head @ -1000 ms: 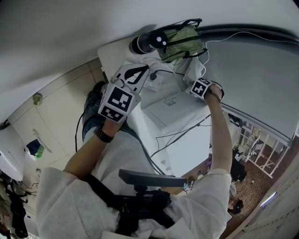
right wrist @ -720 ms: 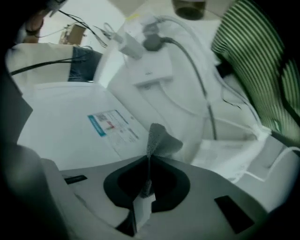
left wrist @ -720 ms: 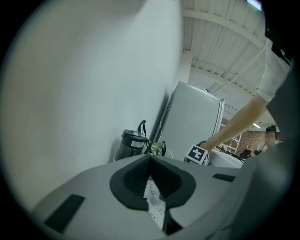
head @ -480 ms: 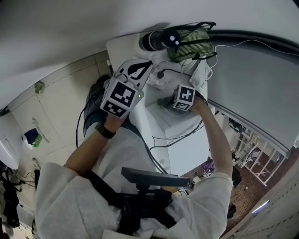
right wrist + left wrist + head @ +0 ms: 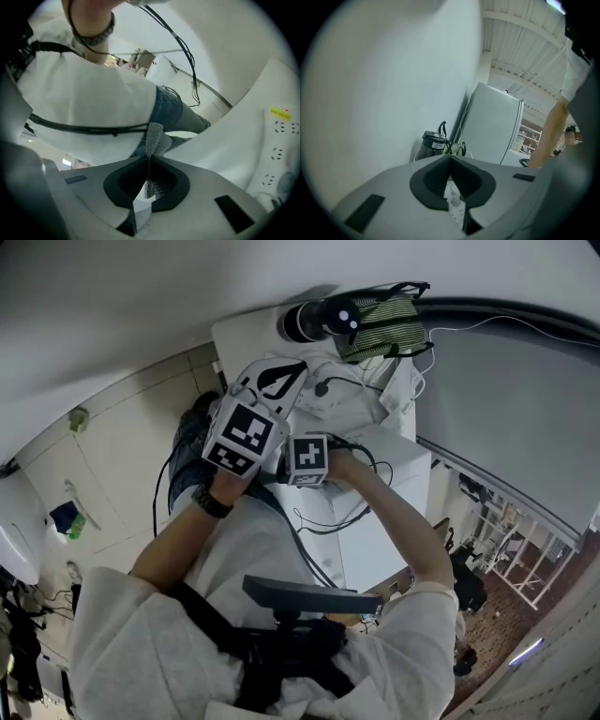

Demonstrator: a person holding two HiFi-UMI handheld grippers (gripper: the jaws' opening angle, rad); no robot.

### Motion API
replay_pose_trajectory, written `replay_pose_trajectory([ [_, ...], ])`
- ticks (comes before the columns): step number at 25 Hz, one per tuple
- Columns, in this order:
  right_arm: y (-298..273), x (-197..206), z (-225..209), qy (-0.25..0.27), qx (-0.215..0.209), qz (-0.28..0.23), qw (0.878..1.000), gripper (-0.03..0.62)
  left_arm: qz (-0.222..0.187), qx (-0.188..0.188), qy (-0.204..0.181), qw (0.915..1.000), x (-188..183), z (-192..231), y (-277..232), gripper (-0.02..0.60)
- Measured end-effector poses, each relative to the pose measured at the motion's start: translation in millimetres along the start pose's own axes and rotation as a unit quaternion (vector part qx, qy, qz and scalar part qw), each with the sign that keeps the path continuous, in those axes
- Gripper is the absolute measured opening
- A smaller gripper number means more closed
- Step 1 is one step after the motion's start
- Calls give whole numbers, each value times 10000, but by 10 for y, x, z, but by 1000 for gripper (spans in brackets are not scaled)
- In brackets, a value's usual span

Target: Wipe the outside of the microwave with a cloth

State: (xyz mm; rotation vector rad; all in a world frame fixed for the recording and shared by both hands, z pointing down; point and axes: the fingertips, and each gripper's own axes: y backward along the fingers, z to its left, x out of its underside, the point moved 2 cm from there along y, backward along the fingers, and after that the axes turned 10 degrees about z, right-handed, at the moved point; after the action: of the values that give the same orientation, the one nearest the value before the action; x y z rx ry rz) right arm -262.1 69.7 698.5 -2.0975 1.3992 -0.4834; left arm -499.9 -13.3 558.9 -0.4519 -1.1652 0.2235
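centre of the head view: right gripper point(image 5: 149, 163) sits at the near-left corner of the white microwave point(image 5: 389, 460), jaws pinched tight on a thin fold of grey mesh cloth point(image 5: 153, 136). only a small tuft pokes out past the tips. its camera looks back at the person's shirt, so the jaws point off the box edge toward the body. looks like the end of a stroke across the top. cloth-to-shell contact isn't visible in any view.

left gripper point(image 5: 451, 158): jaws closed, nothing between them. it hangs just left of the right one, probably parked clear of the wipe path.

black cables point(image 5: 349, 506) drape over the microwave's near face, a snag risk for side passes. flask point(image 5: 317, 322) and striped bag point(image 5: 382, 313) sit at upper centre behind it, well apart from the cloth.
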Motion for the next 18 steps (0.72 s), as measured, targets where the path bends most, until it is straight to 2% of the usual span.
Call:
replay_pose_trajectory([
  [3,39,284,-579,-317,1203,768,9893,24,0,-3,1,10000,-12,21,38,28],
  [4,58,440,-724,-545,1411,1004,9834,24,-2,-10,2,10000,-18,34,66,28],
  [6,69,811,-875,-1050,1443,1418,9737,23,-3,-30,0,10000,-26,68,126,28],
  [10,126,1561,-1104,-1692,1453,1699,9599,23,34,-87,7,10000,2,139,155,28],
  [13,207,2194,-1276,-2115,1645,1987,9427,23,105,-101,-4,9999,53,146,122,28],
  [16,332,2827,-1378,-2669,1718,2316,9196,23,194,-54,-86,9998,89,100,67,28],
  [18,440,3240,-1388,-3103,1825,2581,8965,23,243,-5,-141,9996,92,53,45,28],
])
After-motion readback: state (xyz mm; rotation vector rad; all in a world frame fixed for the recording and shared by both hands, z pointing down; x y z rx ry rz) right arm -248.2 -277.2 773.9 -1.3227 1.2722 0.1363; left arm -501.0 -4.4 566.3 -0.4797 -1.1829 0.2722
